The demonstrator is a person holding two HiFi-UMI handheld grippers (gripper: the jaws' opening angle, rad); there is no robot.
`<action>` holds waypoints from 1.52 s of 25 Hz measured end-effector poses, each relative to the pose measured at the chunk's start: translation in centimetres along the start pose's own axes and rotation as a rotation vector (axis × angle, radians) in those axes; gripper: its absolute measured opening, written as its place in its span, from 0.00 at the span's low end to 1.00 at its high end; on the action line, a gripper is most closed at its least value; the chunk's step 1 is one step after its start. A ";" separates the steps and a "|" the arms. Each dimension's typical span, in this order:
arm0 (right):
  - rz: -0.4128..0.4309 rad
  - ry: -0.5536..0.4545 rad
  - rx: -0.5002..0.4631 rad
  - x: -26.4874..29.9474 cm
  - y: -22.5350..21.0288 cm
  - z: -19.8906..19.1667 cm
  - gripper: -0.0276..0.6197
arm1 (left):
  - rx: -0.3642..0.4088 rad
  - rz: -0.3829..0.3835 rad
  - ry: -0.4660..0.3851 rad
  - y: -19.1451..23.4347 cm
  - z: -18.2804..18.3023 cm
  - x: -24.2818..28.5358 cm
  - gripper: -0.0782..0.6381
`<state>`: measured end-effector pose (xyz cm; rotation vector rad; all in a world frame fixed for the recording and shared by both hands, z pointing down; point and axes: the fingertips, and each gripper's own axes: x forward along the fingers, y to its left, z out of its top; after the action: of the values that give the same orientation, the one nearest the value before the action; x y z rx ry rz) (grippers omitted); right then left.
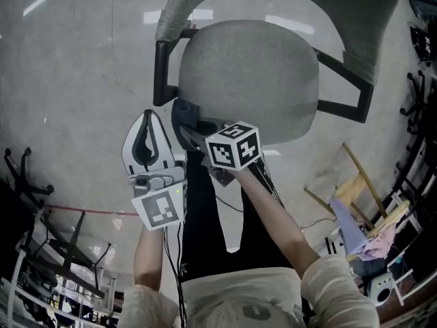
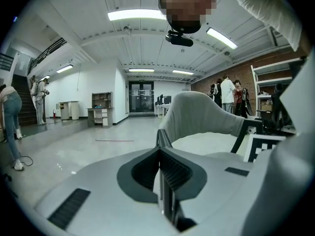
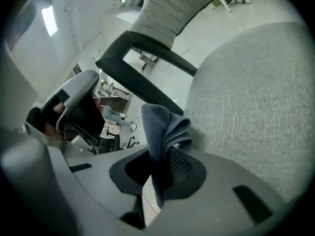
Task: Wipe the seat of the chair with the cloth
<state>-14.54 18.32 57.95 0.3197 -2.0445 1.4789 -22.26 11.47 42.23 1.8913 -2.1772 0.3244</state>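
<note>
The chair's grey fabric seat (image 1: 249, 80) lies ahead of me, with its curved backrest (image 1: 287, 5) beyond and black armrest frames (image 1: 161, 70) at the sides. My right gripper (image 1: 191, 125) reaches the seat's near left edge. It is shut on a dark grey-blue cloth (image 3: 162, 132), whose bunched top stands just off the seat (image 3: 246, 97). My left gripper (image 1: 149, 121) is held left of the chair, off the seat, its jaws shut (image 2: 162, 154) with nothing between them. The backrest (image 2: 202, 114) shows ahead of it.
Glossy grey floor (image 1: 68, 67) surrounds the chair. Black chair bases (image 1: 27, 176) and metal frames stand at the left. A wooden frame (image 1: 355, 183) and piled clutter sit at the right. People (image 2: 227, 95) stand far off in the hall.
</note>
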 end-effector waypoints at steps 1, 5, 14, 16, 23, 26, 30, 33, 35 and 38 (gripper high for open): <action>-0.012 0.009 0.001 0.1 -0.5 -0.5 0.12 | -0.001 -0.008 0.003 -0.3 -0.1 0.1 0.13; -0.063 0.030 0.003 -0.5 -2.6 -1.8 0.12 | -0.015 -0.031 0.006 -1.3 -0.1 0.6 0.13; -0.118 0.042 0.004 -5.0 -6.4 -3.0 0.12 | 0.003 -0.058 0.051 -4.6 -0.7 0.5 0.13; -0.131 0.040 0.004 -6.3 -7.2 -3.2 0.12 | -0.016 -0.079 0.065 -6.3 -0.7 0.8 0.13; -0.207 -0.003 0.039 -11.9 -11.5 -3.7 0.12 | -0.013 -0.168 0.071 -12.0 0.0 2.6 0.13; -0.241 -0.018 0.045 -14.5 -13.4 -4.0 0.12 | -0.004 -0.195 0.067 -13.9 0.5 3.3 0.13; -0.281 -0.025 0.043 -17.9 -15.9 -4.4 0.12 | 0.007 -0.221 0.077 -16.2 0.6 4.2 0.13; -0.316 -0.036 0.049 -20.6 -17.8 -4.7 0.12 | 0.021 -0.238 0.079 -18.1 0.8 4.7 0.13; -0.349 -0.044 0.055 -22.4 -19.1 -4.9 0.12 | 0.018 -0.241 0.077 -19.3 1.1 5.1 0.13; -0.401 -0.047 0.064 -25.1 -21.0 -5.2 0.12 | 0.012 -0.244 0.058 -21.1 2.0 5.8 0.13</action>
<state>17.92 12.12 60.80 0.7491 -1.8338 1.2961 -2.18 2.51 42.42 2.0978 -1.8850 0.3413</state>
